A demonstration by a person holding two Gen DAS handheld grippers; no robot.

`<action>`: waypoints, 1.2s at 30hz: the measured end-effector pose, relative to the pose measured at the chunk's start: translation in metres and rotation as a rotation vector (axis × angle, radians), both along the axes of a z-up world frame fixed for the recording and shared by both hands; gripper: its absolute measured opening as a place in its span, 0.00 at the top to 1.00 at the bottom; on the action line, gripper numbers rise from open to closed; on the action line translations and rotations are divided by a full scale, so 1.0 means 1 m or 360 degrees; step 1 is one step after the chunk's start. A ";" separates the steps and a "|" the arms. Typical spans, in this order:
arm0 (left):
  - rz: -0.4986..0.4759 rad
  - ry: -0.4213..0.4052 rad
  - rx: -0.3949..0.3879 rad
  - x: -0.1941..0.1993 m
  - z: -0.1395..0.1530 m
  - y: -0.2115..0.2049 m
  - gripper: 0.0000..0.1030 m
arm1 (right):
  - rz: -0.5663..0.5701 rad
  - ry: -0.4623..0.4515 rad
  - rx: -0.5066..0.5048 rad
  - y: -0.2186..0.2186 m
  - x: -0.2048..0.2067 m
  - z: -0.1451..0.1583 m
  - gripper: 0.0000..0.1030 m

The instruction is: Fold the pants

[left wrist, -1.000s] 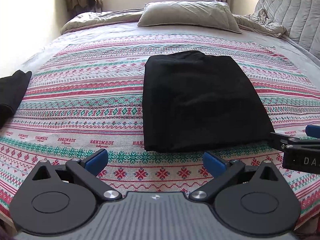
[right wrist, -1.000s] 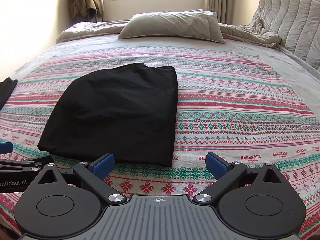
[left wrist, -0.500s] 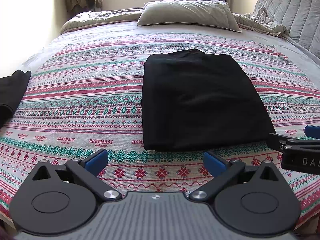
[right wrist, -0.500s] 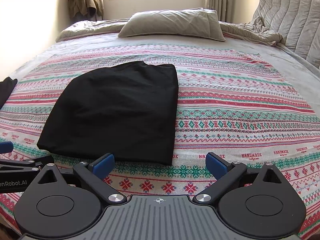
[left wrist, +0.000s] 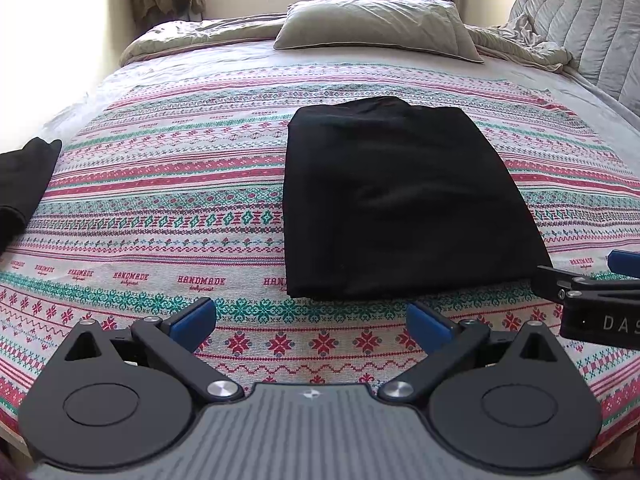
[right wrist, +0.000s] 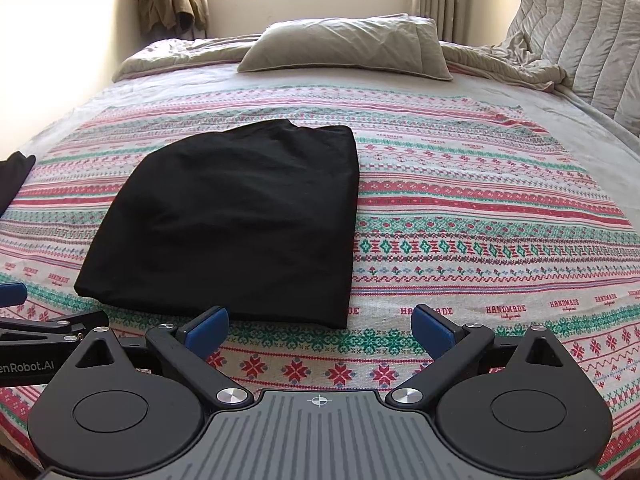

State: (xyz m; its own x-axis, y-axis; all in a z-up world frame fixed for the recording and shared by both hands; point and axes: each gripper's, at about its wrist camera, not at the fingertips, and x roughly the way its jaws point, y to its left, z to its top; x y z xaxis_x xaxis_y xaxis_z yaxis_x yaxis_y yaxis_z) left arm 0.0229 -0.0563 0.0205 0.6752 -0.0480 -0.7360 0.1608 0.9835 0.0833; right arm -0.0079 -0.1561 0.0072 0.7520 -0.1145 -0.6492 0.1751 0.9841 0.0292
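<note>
The black cloth pants (left wrist: pixel 400 204) lie folded into a flat rectangle on the striped patterned bedspread (left wrist: pixel 168 184), just ahead of both grippers. The left gripper (left wrist: pixel 312 318) hovers low near the fold's near edge, blue-padded fingers (left wrist: pixel 192 316) spread apart and empty. The right gripper (right wrist: pixel 320 324) is level beside it, likewise spread wide, the pants ahead to its left.

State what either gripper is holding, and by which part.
Nothing is held. The left gripper and right gripper are both open, short of the folded black pants.
</note>
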 end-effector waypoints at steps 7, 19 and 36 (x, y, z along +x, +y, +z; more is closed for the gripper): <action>-0.0001 0.0003 0.0001 0.000 0.000 0.000 0.00 | 0.0006 0.0005 0.0003 0.000 0.000 -0.001 0.04; 0.0001 0.0005 0.0001 0.000 -0.002 0.000 0.00 | 0.0017 0.0015 0.0003 -0.001 0.001 -0.004 0.04; -0.0002 0.0028 -0.0003 0.001 -0.005 0.003 0.00 | 0.0020 0.0020 0.0005 -0.002 0.002 -0.005 0.04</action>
